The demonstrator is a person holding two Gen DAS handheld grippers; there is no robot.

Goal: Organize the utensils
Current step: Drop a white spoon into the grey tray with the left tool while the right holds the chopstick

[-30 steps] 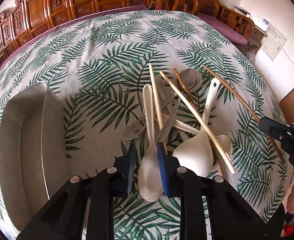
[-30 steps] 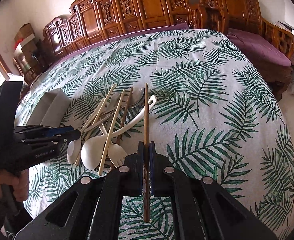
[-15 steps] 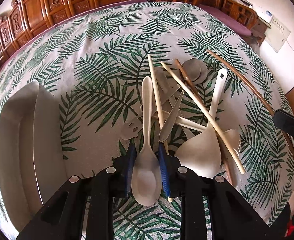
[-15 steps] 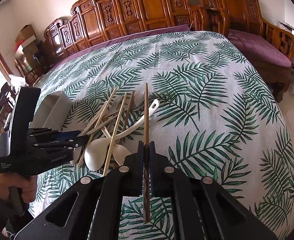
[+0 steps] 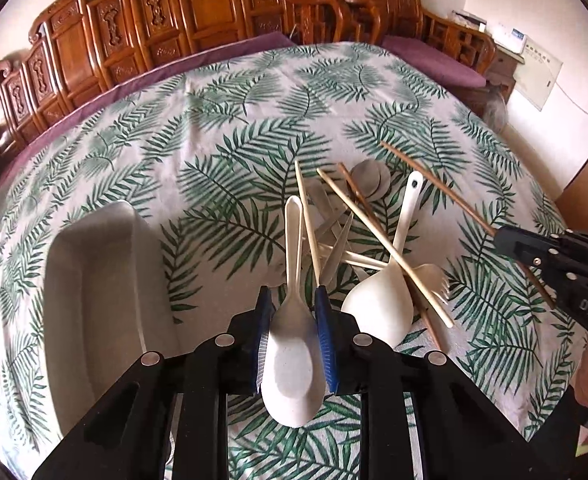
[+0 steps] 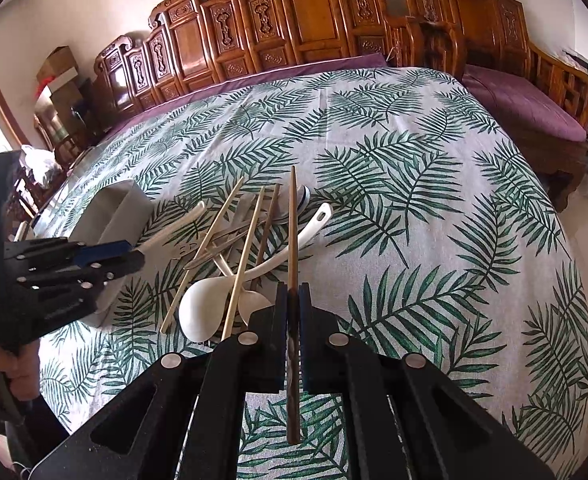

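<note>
Both grippers hold one utensil each beside the utensil pile [image 5: 358,240] on the palm-leaf tablecloth [image 5: 234,128].

The left gripper [image 5: 292,320] is clamped on the bowl of a white spoon [image 5: 292,344], blue pads pressing both sides; the spoon's handle points away from the camera along the left edge of the pile, and its bowl projects back between the fingers. This gripper points steeply down, above the cloth between the pile and the grey tray [image 5: 94,280], which lies to the left of the pile. The right gripper [image 6: 293,300] is closed on a dark brown chopstick [image 6: 293,240], gripped near mid-length; the stick runs straight ahead over the right edge of the pile. A hand [image 6: 10,364] grips the left tool's handle, at the near left of the pile.
</note>
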